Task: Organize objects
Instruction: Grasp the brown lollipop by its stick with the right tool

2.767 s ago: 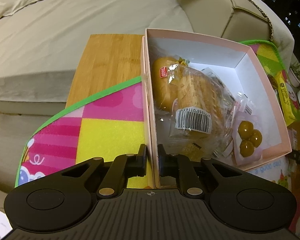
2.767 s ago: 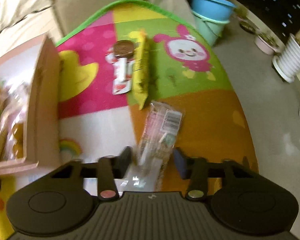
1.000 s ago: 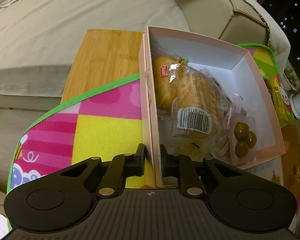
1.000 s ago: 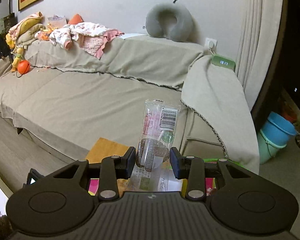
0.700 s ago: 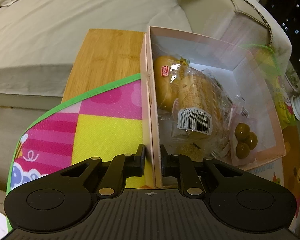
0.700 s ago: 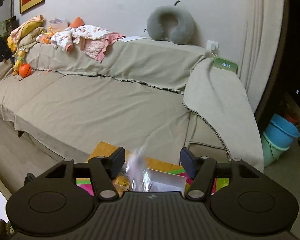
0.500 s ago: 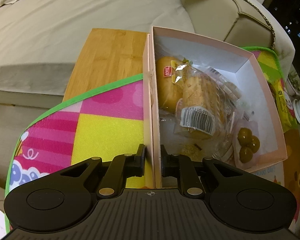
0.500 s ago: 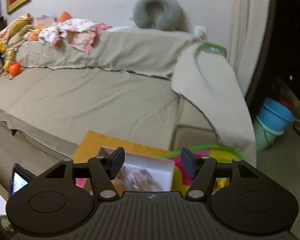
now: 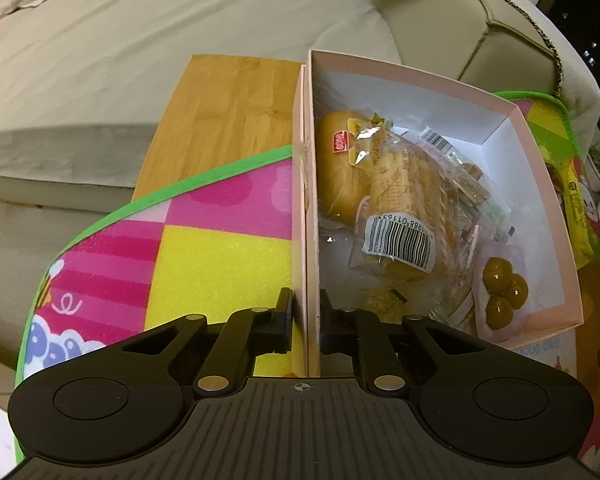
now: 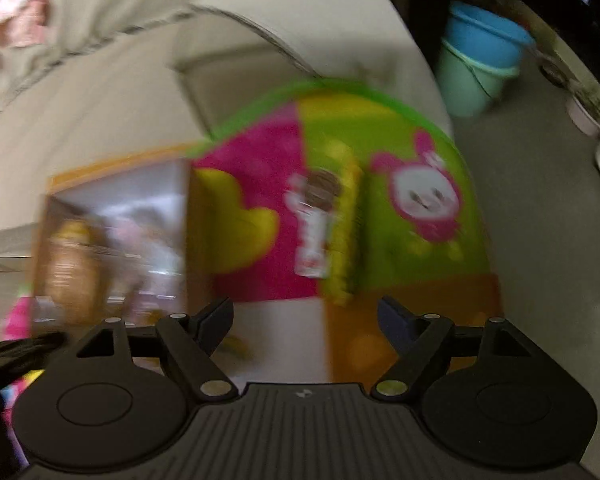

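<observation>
Closest in, the left gripper [image 9: 306, 312] pinches the near wall of the pink box [image 9: 540, 168], one finger outside and one inside, jaws narrow around the cardboard. Just beyond its fingertips the box holds a heap of wrapped snacks: a barcoded bread packet [image 9: 400, 236] lies on top, a round bun [image 9: 340, 168] sits behind it toward the far-left corner, and a small pack of three brown balls [image 9: 502, 294] rests against the near-right wall. The box stands on a colourful play mat [image 9: 220, 256], with a bamboo board [image 9: 228, 120] showing beyond the mat's green edge and a beige sofa [image 9: 140, 40] farther back.

On the other side, the right gripper [image 10: 306, 320] hangs above the mat with its jaws wide apart and nothing between them. The view is motion-blurred. Ahead of it on the mat lie a white-and-red snack packet [image 10: 314, 228] and, touching its right side, a long yellow packet [image 10: 346, 236]. Farthest off, stacked blue and green buckets [image 10: 480, 56] stand on the floor.
</observation>
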